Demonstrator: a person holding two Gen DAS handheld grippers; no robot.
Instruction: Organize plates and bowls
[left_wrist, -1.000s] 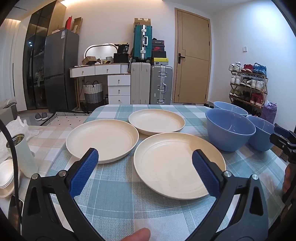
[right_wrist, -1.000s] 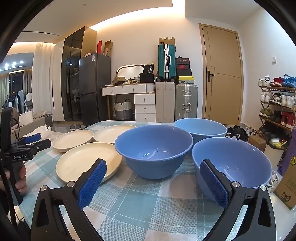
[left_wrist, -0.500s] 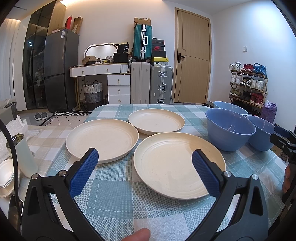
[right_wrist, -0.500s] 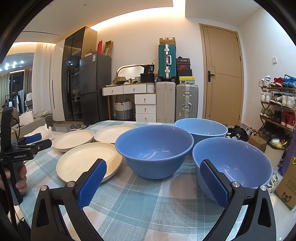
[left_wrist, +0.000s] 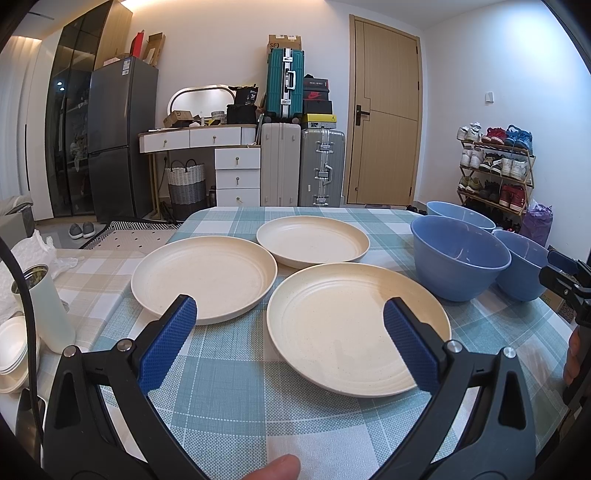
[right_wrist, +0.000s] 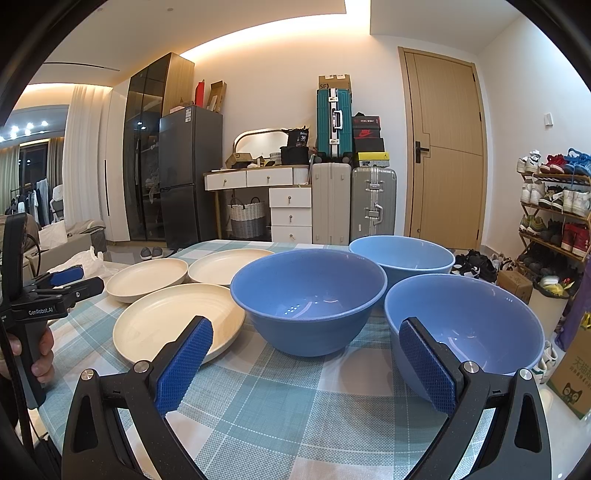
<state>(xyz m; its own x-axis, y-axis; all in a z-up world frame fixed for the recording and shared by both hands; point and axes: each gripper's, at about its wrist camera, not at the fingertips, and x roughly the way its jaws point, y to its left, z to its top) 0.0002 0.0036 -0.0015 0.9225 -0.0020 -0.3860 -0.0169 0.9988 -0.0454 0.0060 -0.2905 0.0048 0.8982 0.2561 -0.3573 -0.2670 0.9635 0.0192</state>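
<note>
Checked table (left_wrist: 236, 387) in a lived-in room, three cream plates (left_wrist: 354, 325), three blue bowls (right_wrist: 308, 299), left hand-held gripper (left_wrist: 290, 341) and right hand-held gripper (right_wrist: 304, 369) both spread wide, empty.

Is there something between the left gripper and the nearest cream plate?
Nothing visible. The left gripper is open above the checked tablecloth, and the nearest cream plate lies directly ahead with only bare cloth before its rim.

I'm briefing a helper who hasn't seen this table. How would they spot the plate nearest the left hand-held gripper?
Start at the checked tablecloth: three cream plates lie to the left of three blue bowls. The wanted plate is the cream one at the front, beside the middle blue bowl. Unlike the other two plates, it lies nearest the table's front edge, right ahead of the open left hand-held gripper.
</note>
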